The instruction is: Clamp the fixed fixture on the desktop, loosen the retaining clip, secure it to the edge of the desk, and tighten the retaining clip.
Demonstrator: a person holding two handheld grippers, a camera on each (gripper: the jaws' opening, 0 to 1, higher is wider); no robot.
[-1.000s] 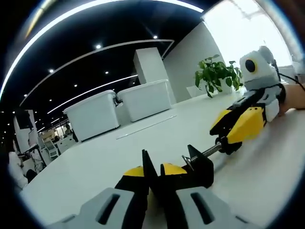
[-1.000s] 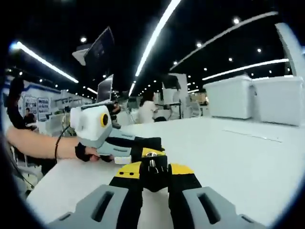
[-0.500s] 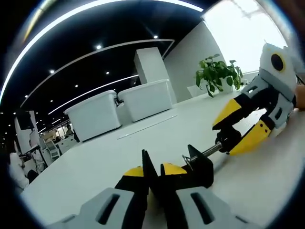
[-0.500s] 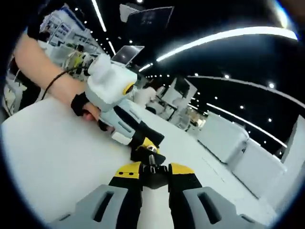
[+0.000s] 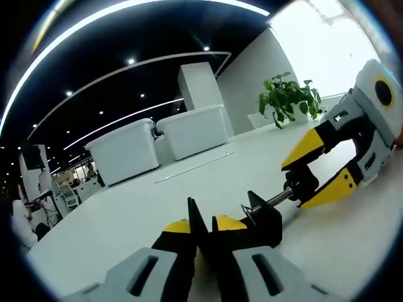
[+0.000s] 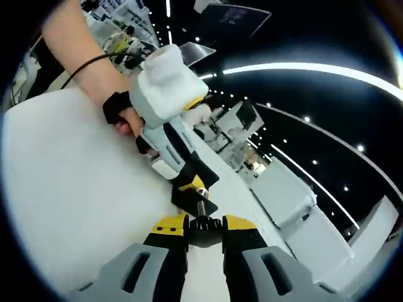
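The black clamp fixture (image 5: 262, 218) lies on the white desktop (image 5: 119, 217). My left gripper (image 5: 203, 221) is shut on the fixture's thin frame edge. A threaded screw (image 5: 277, 199) runs from the fixture to a black knob (image 5: 303, 183). My right gripper (image 5: 301, 182), with yellow-tipped jaws, is closed around that knob and rolled on its side. In the right gripper view my right gripper (image 6: 201, 220) is shut on the ribbed knob (image 6: 201, 223). Just beyond it the left gripper (image 6: 194, 189) holds the fixture (image 6: 189, 200), with a hand (image 6: 124, 117) behind it.
Two white lidded bins (image 5: 157, 141) stand at the back of the desk, with a potted plant (image 5: 286, 97) to their right. The desktop (image 6: 75, 189) runs wide to the left of the fixture. Monitors and office desks lie far behind.
My right gripper has rolled about the screw's axis with the knob held in it, so its view has tilted. The left gripper and the fixture have stayed put.
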